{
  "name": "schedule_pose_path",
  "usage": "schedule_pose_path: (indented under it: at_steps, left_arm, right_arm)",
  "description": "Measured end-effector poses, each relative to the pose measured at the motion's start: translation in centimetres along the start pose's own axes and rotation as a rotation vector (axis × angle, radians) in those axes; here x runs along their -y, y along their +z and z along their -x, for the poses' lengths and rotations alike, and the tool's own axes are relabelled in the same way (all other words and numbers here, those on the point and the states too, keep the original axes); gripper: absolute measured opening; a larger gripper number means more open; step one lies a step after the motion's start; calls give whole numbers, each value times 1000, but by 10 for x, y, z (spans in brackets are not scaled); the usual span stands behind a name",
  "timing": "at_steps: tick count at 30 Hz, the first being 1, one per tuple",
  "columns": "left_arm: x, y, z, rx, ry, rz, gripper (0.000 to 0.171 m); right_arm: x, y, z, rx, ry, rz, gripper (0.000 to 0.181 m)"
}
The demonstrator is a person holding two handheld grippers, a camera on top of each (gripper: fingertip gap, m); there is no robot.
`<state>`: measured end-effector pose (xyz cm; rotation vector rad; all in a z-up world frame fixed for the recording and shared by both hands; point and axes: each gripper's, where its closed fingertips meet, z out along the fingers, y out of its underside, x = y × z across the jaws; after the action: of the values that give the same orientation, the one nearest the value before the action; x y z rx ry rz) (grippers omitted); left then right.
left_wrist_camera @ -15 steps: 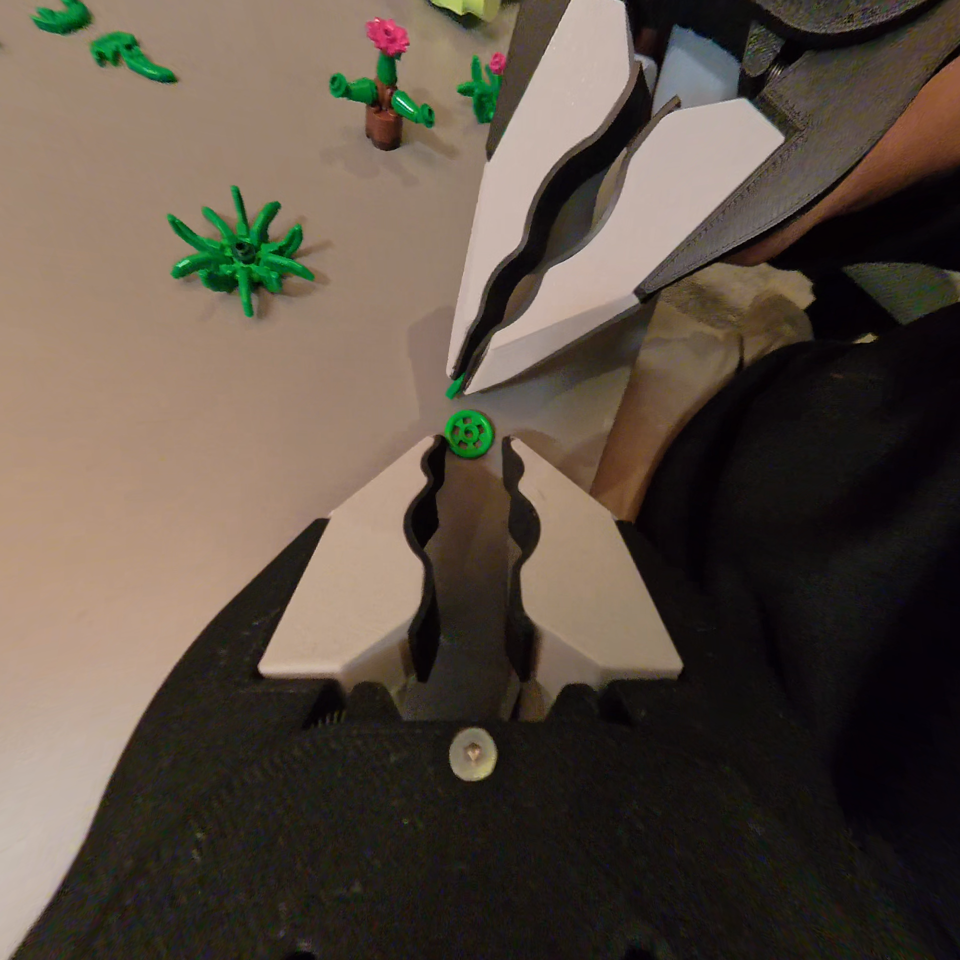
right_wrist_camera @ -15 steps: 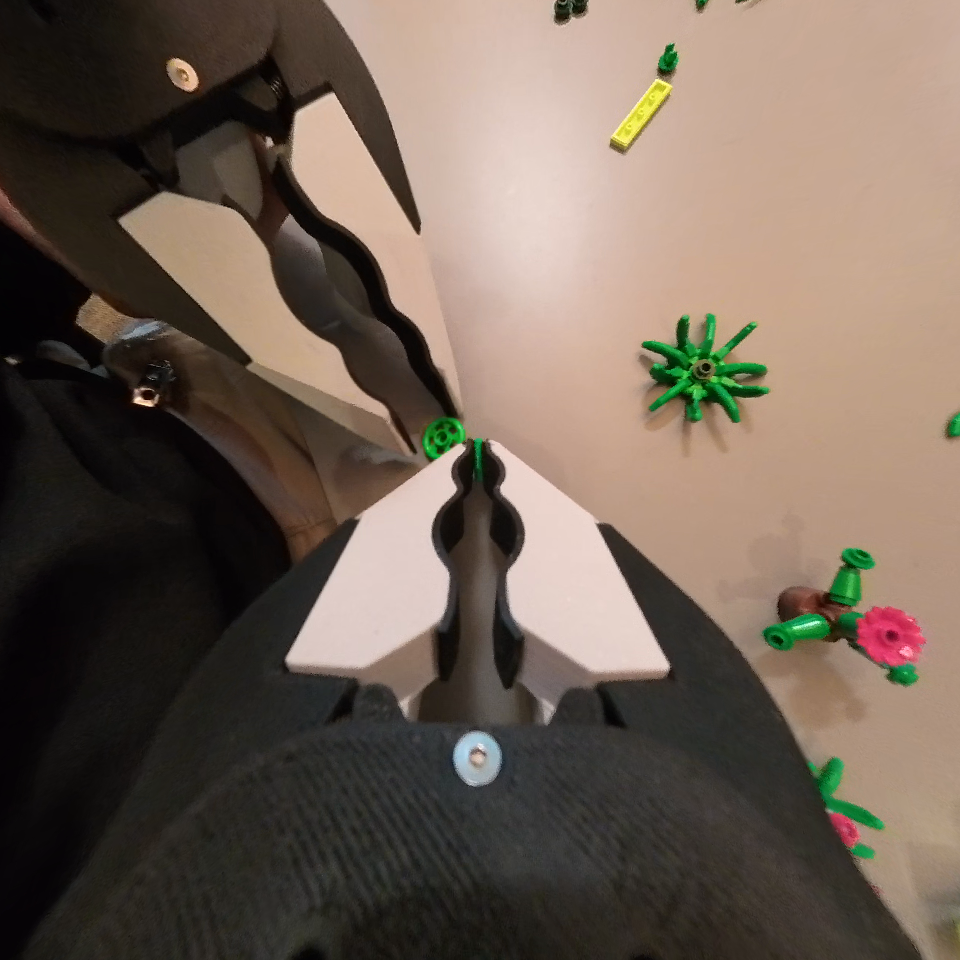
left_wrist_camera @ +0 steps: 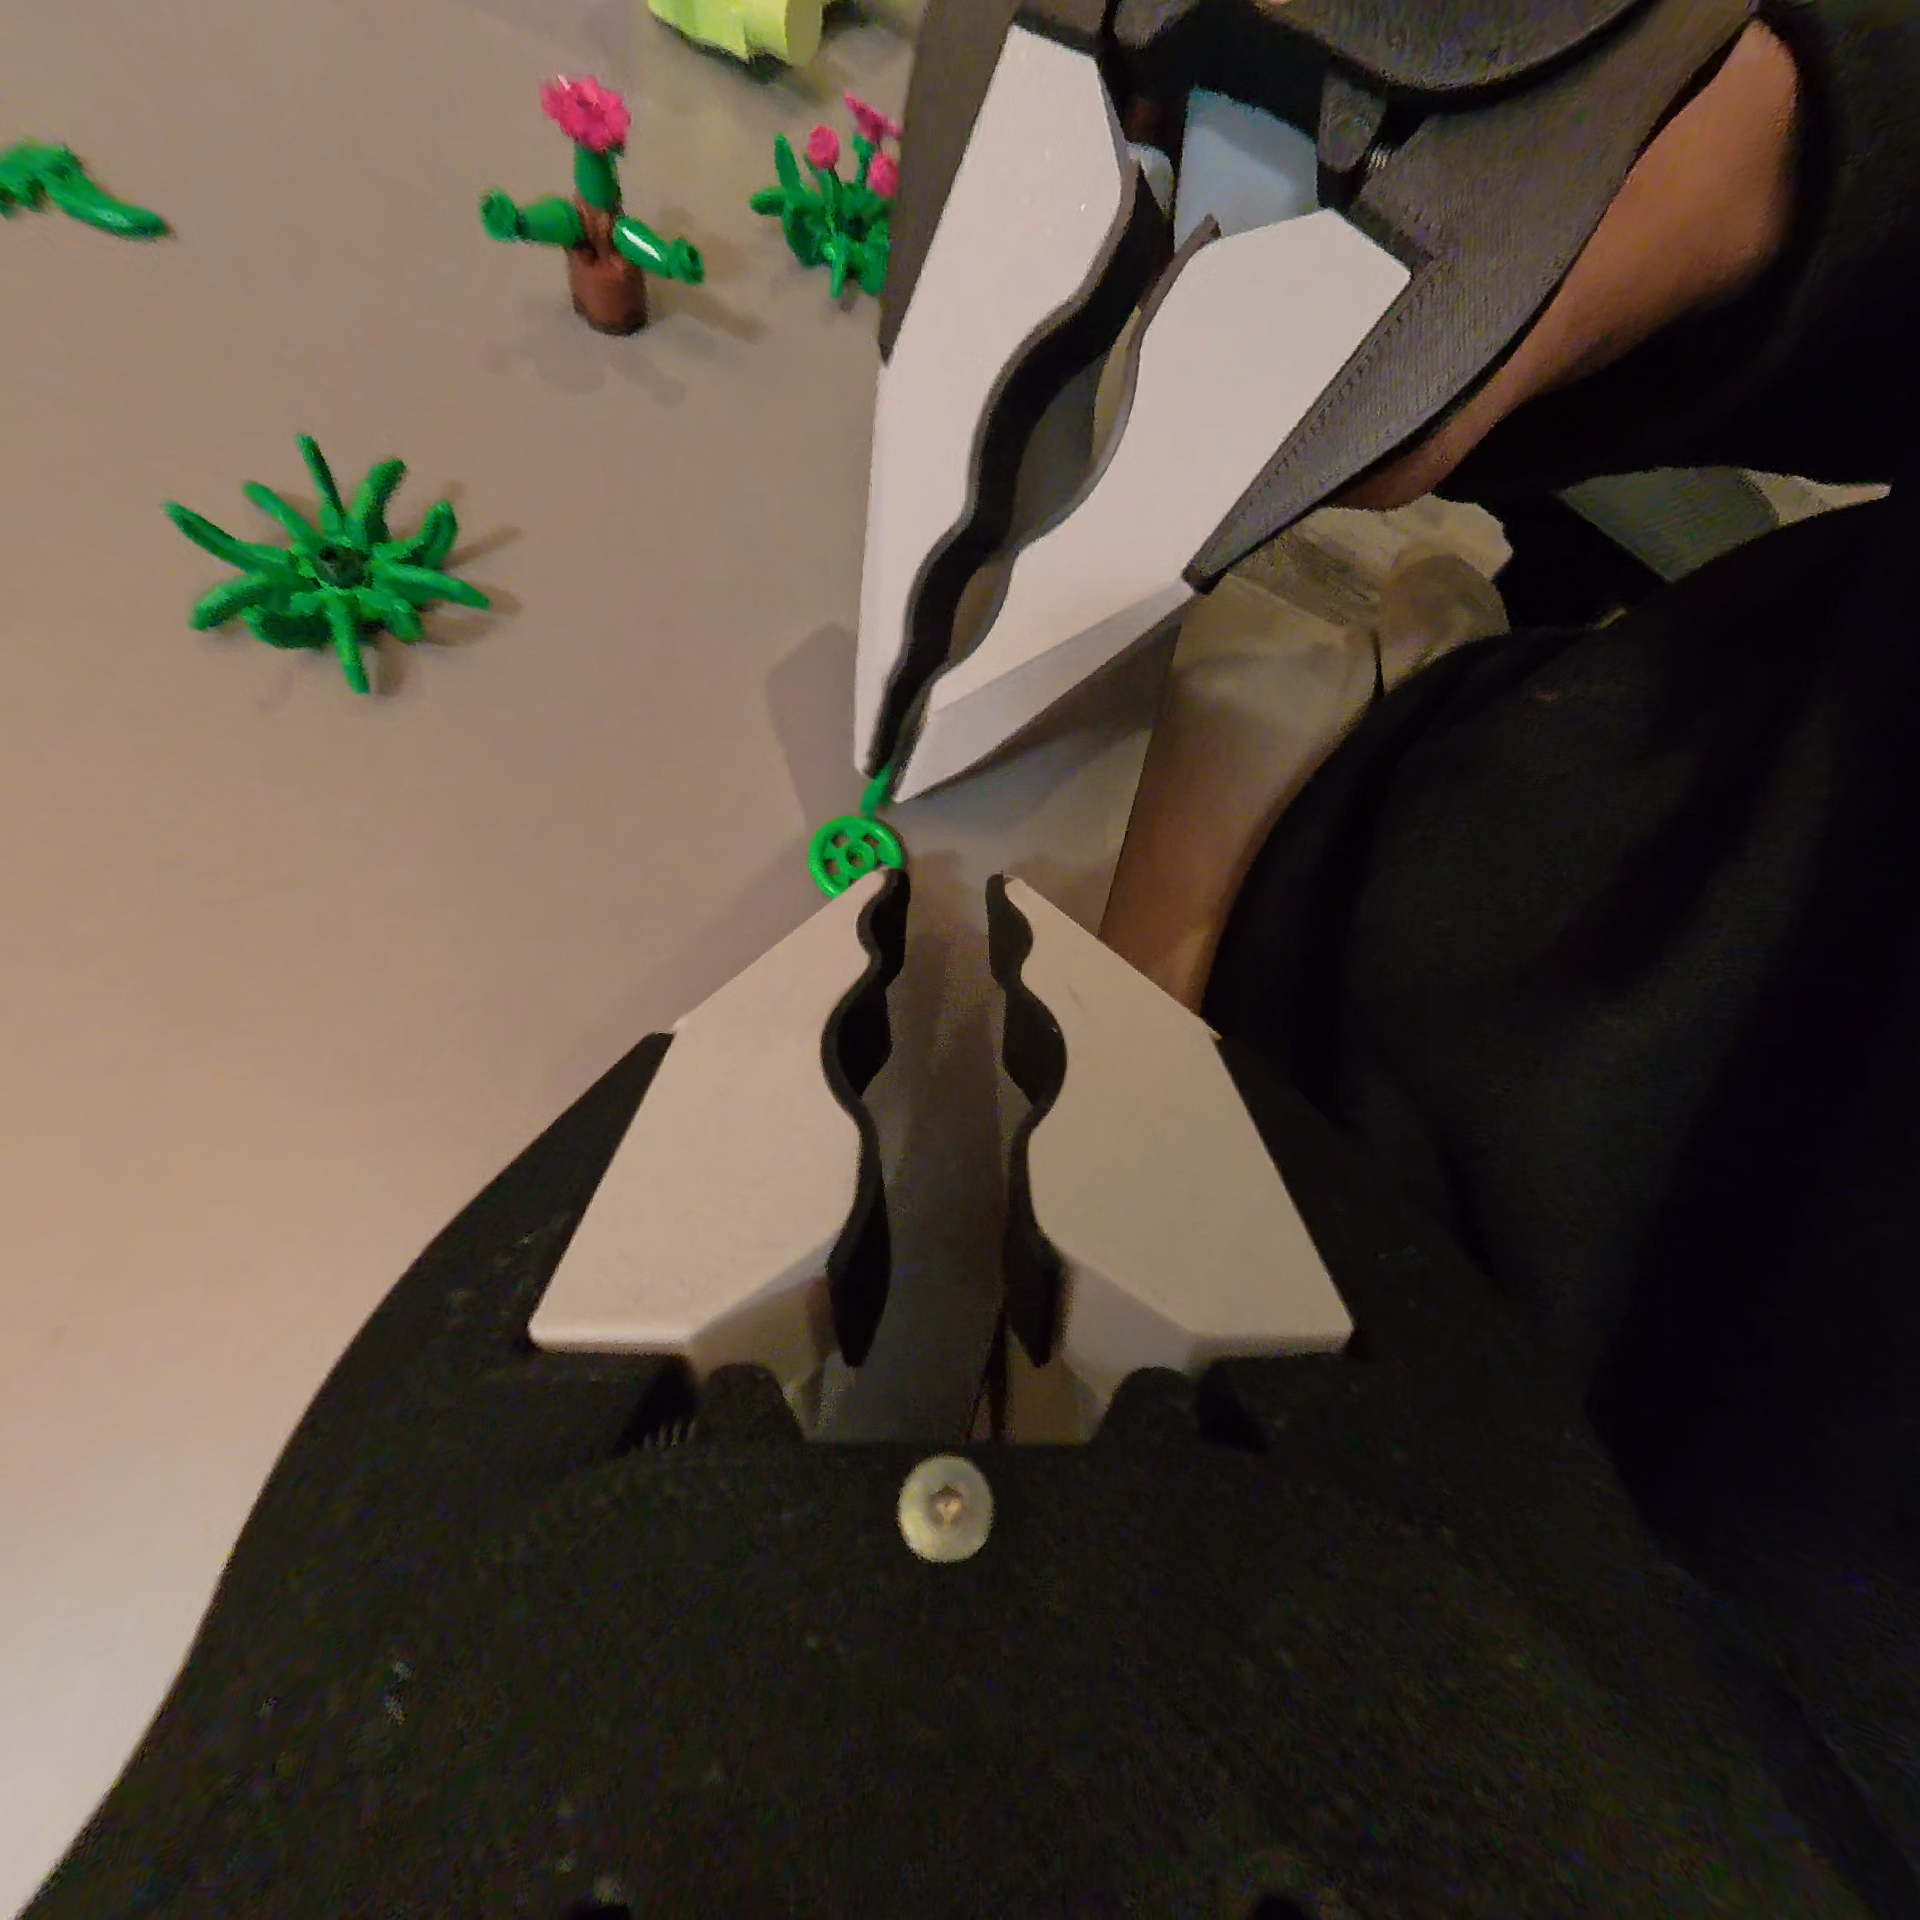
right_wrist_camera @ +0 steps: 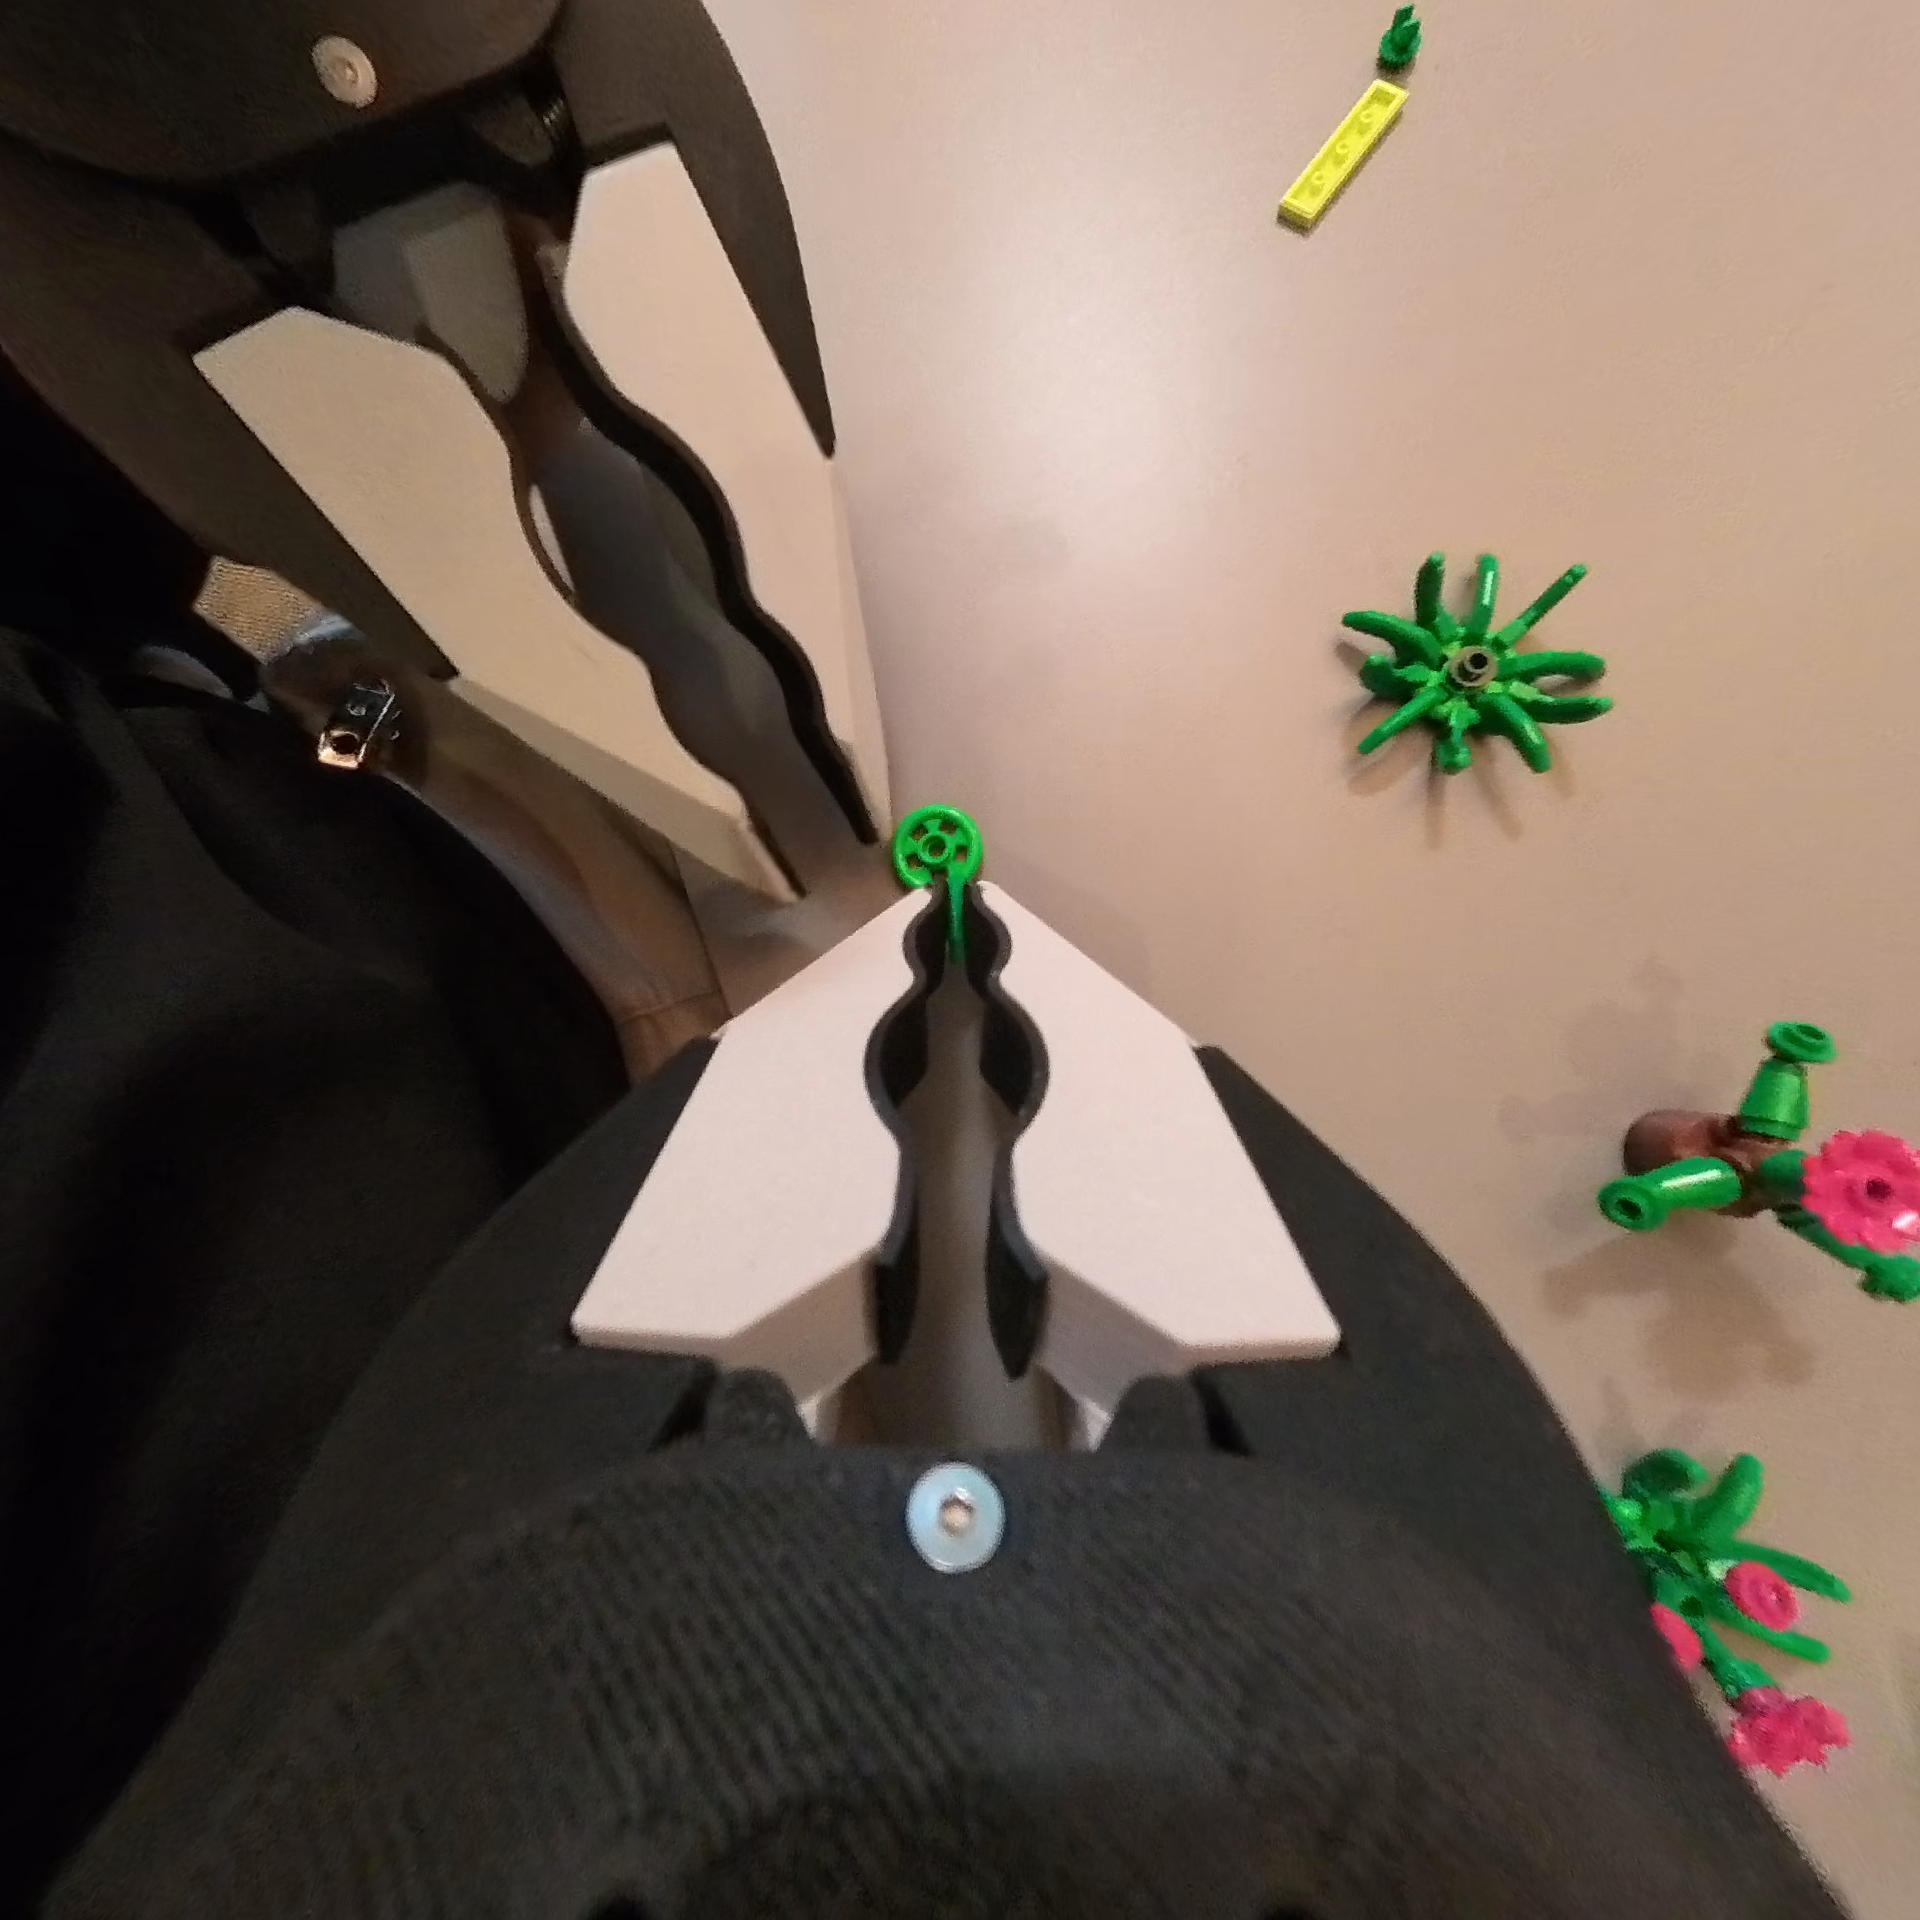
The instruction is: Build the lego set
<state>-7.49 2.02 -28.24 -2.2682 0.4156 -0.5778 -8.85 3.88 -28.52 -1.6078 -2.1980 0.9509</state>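
1. Left wrist view: the left tongs stand released, a clear gap between their tips. The small bright-green plastic ring piece with spokes sits just off their left tip, no longer centred between the tips as it was half a second ago; whether it touches that tip I cannot tell. The right tongs come in from beyond the ring, clenched on its thin green stem. Farther off beyond the ring, on the beige surface, lie a spiky green plastic leaf cluster and a brown-potted pink flower.

2. Right wrist view: the right tongs pinch the stem, with the ring standing just past their tips. The left tongs sit just beside the ring and no longer overlap it. This suggests a handover: the right side now carries the piece alone, ready to bring it to a plant. A yellow flat plate lies well beyond the ring.
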Motion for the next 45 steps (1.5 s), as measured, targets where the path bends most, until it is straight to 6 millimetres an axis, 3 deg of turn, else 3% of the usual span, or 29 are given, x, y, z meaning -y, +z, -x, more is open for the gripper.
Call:
schedule_pose_path:
  at_steps: [3,7,19,45]
  left_arm:
    - [8,-4,12,71,9,-63,25]
    - [4,0,18,114,14,-33,36]
    - [-3,9,18,147,35,30,17]
    - [-4,8,18,137,5,30,17]
  right_arm:
    - [0,-2,1,0,-5,-3,1]
    - [-1,0,1,-5,-28,2,1]
    - [1,4,3,13,-93,45,1]
    - [-2,5,4,15,-83,94,0]
